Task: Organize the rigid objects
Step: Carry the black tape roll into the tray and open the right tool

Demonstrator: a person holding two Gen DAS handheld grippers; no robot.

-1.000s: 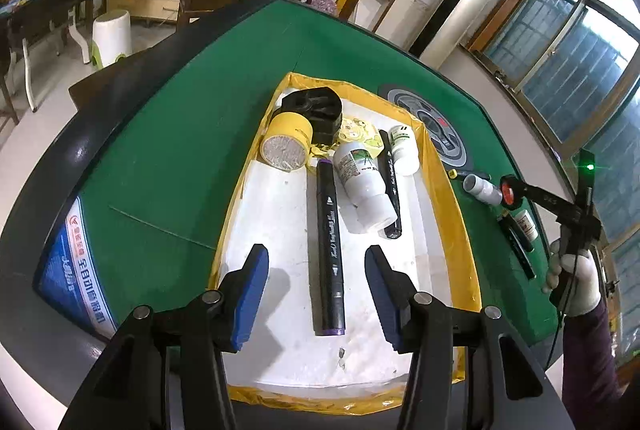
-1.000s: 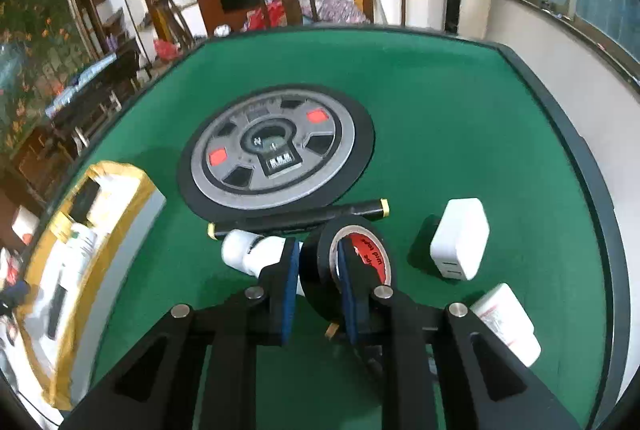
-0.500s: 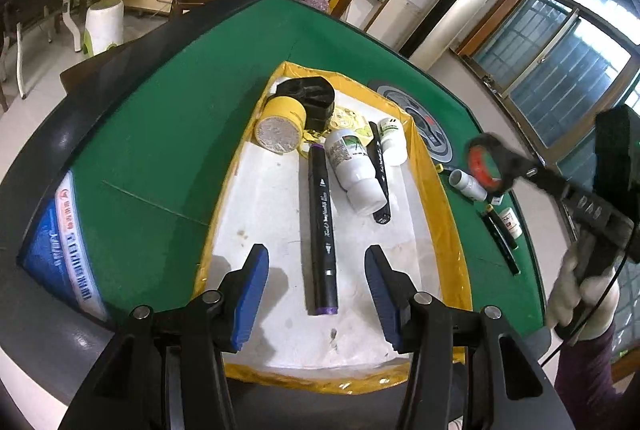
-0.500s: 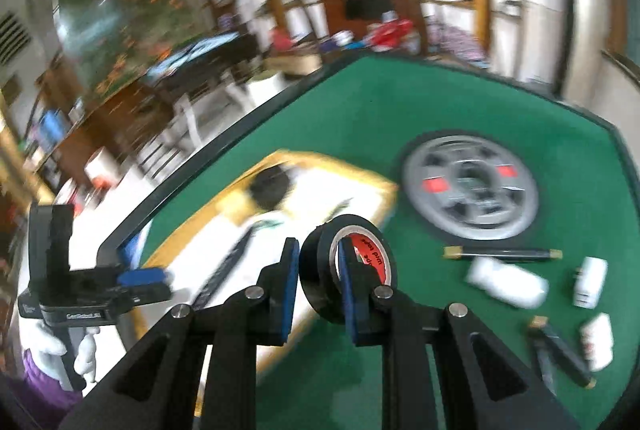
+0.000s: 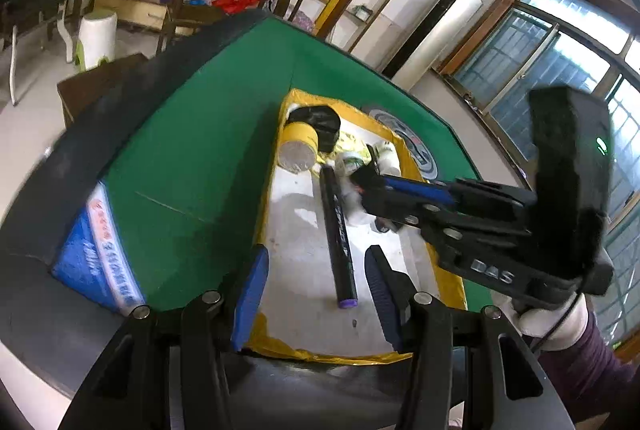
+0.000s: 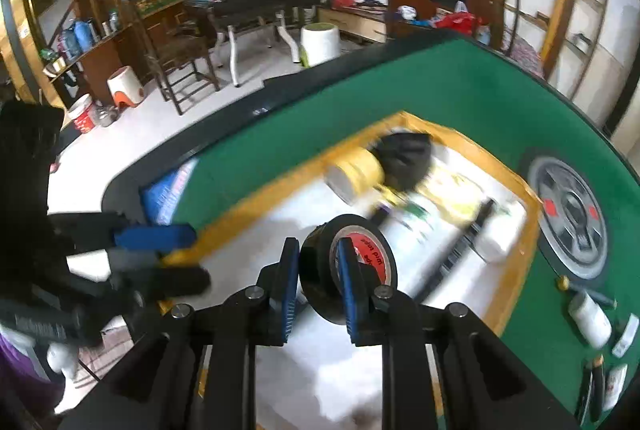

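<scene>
While the left gripper hangs half spread and empty over the near end of the yellow-rimmed tray, a yellow tape roll lies at the tray's far left with a black marker stretching nearward beside it. Further right, the right gripper reaches over the tray, clamped narrow on a black tape roll with a red core label. White bottles sit on the green table at far right.

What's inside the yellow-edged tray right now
The tray holds a yellow tape roll, a long black marker and white bottles; the right gripper covers some of them.
</scene>
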